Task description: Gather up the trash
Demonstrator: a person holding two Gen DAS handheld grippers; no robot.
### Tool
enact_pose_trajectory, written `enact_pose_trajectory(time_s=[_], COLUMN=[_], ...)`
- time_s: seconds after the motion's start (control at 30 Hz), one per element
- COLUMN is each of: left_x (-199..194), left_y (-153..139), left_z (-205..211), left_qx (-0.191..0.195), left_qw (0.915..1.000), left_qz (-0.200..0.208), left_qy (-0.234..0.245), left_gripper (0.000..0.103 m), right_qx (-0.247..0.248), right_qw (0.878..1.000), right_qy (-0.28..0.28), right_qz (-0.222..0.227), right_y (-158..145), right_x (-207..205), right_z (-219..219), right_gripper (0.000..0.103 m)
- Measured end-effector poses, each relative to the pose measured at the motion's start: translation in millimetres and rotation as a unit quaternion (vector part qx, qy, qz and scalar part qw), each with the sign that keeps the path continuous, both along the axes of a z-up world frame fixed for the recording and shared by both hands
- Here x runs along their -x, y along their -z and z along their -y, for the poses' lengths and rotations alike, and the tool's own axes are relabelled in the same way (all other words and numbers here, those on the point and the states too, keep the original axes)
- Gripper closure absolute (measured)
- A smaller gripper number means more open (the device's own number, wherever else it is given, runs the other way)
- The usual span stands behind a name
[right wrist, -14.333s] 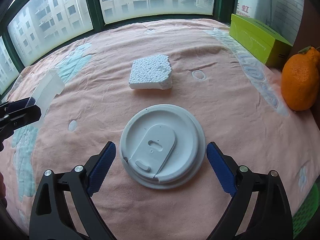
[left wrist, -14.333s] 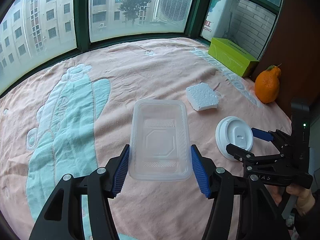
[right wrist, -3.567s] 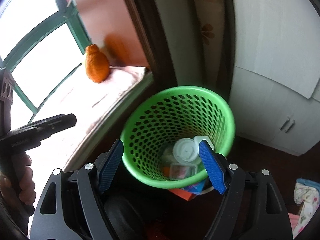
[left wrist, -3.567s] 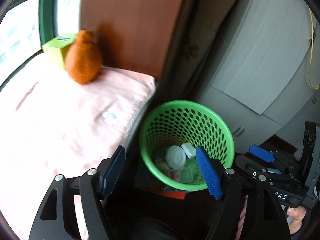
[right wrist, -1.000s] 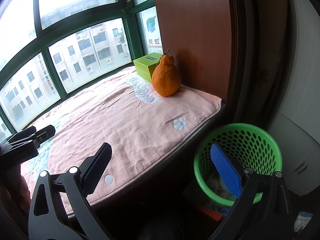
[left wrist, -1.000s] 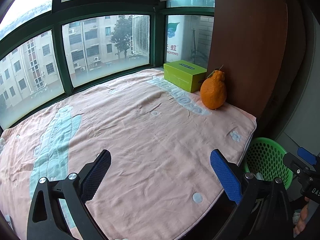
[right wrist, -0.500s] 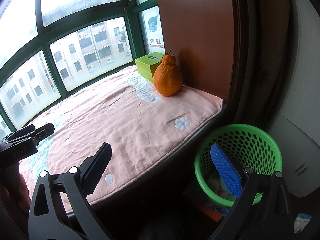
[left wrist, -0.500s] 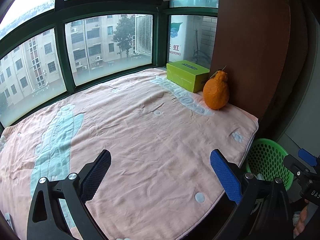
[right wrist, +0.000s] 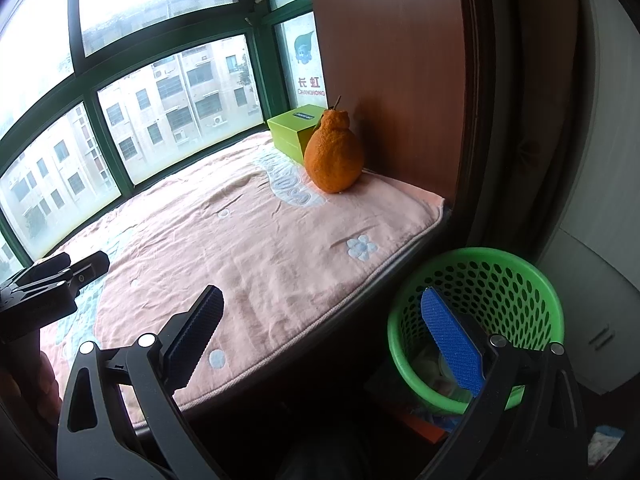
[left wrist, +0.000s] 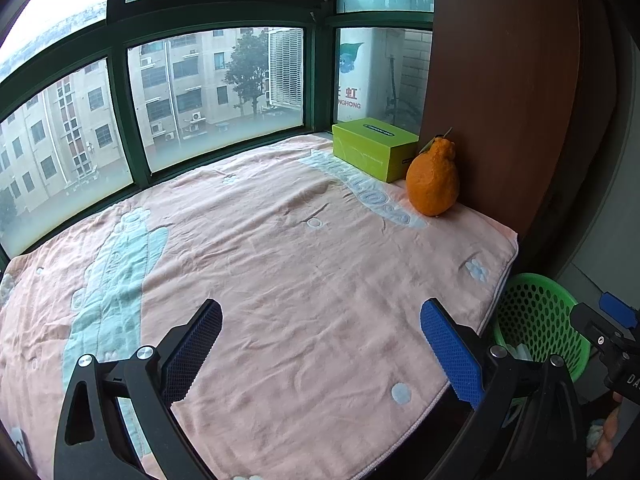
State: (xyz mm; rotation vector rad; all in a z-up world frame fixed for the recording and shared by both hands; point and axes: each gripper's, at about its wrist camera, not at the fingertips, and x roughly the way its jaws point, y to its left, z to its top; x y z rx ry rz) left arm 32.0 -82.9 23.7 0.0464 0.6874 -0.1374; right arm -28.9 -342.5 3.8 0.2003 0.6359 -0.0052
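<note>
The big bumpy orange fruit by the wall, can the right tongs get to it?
Probably yes. The right tongs are open and empty, and only bare pink blanket lies between them and the bumpy orange fruit. The lime-green box sits behind it, out of the way.

A soft, wrinkled pink cloth blanket [left wrist: 280, 272] looks matt. The perforated green plastic basket [right wrist: 500, 280] is smooth and slightly glossy. The bumpy-skinned orange citrus fruit [left wrist: 433, 182] sits beside a smooth lime-green cardboard box [left wrist: 372, 148] and a reddish-brown wooden panel [left wrist: 500, 80].
</note>
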Motion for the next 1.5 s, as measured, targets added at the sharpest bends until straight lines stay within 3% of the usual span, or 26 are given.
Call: enact_pose_trajectory(time_s=[1.5], left_x=[-0.2], left_y=[2.4], left_z=[1.7], left_qx=[-0.015], left_qw=[0.9999], left_qz=[0.002], left_qy=[0.005], left_gripper=[0.007], right_qx=[-0.005], right_qw=[1.000], right_qy=[-0.002], right_qz=[-0.007], right_y=[5.2], right_x=[-1.3], right_z=[-5.4], right_gripper=[0.005])
